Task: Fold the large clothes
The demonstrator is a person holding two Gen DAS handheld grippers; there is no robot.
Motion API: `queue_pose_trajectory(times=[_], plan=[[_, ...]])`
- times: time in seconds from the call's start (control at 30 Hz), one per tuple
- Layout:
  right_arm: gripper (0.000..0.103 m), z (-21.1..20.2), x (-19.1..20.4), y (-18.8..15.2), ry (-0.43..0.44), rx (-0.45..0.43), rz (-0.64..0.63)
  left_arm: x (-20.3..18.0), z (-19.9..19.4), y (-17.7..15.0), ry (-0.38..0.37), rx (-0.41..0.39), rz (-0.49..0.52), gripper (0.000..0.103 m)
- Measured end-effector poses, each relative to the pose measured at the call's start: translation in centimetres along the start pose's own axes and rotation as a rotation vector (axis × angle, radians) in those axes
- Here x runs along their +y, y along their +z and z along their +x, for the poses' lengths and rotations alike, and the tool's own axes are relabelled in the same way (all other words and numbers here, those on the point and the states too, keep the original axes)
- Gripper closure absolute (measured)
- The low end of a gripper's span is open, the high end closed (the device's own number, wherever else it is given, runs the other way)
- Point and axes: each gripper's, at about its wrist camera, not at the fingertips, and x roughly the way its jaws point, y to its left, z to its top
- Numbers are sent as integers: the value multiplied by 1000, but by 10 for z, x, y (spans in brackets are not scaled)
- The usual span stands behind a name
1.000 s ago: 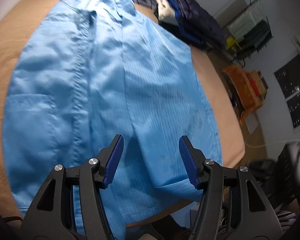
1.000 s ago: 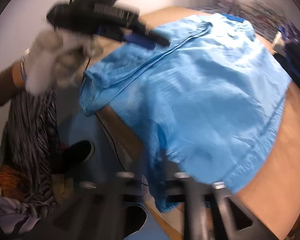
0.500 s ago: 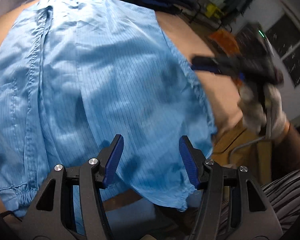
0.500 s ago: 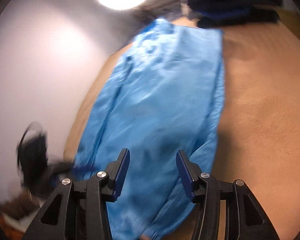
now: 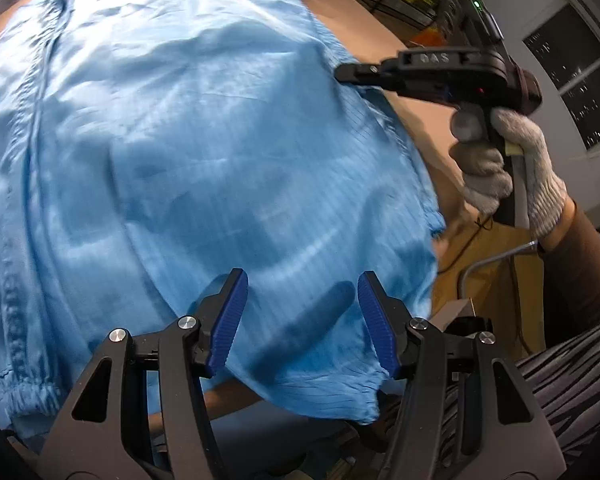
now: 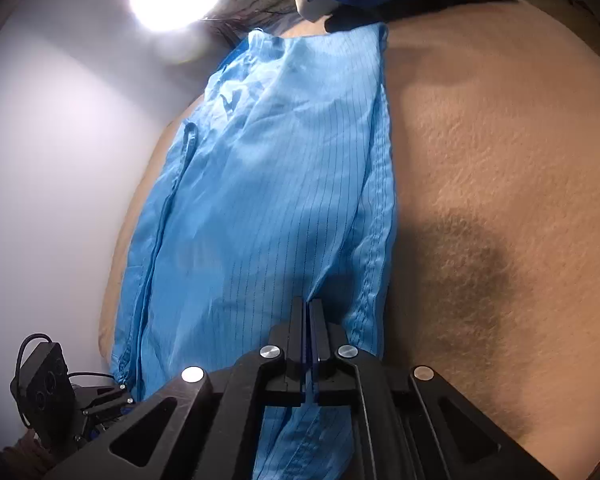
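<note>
Big light-blue pinstriped cloth garment lies spread flat, wrinkly, on tan fuzzy bed cover. Left gripper jaws open above hem — right gripper jaws just closed, pinching garment edge.

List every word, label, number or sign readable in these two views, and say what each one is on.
"QAS": raised letters, slightly soft, on top of the black right hand-held gripper, seen from the left wrist camera.
No print can be made out on the light blue pinstriped garment.
No print is legible on the small black box with round buttons either.
Nothing else is readable.
</note>
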Motion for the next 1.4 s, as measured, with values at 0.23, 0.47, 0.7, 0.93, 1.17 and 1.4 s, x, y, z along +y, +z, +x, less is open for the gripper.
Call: queue_pose_trajectory(times=[0.23,0.47,0.7,0.93,1.17,1.4], plan=[[103,-19,-17,5,-73,-21,10,-18,6,-6,-69,16,31,44],[97,-20,-26,12,-51,-8,66,-25,15,-13,-203,56,16,44],[67,-42,-14,-23,-24,-11,64,-45,24,-9,-223,56,43,44],[77,-44,0,-71,1,80,37,-64,33,0,-229,51,104,44],[103,-43,-9,-77,-82,68,29,-77,-11,-2,-154,-46,255,44],[36,-62,-14,-83,55,-51,47,-24,-53,60,128,-208,187,44]])
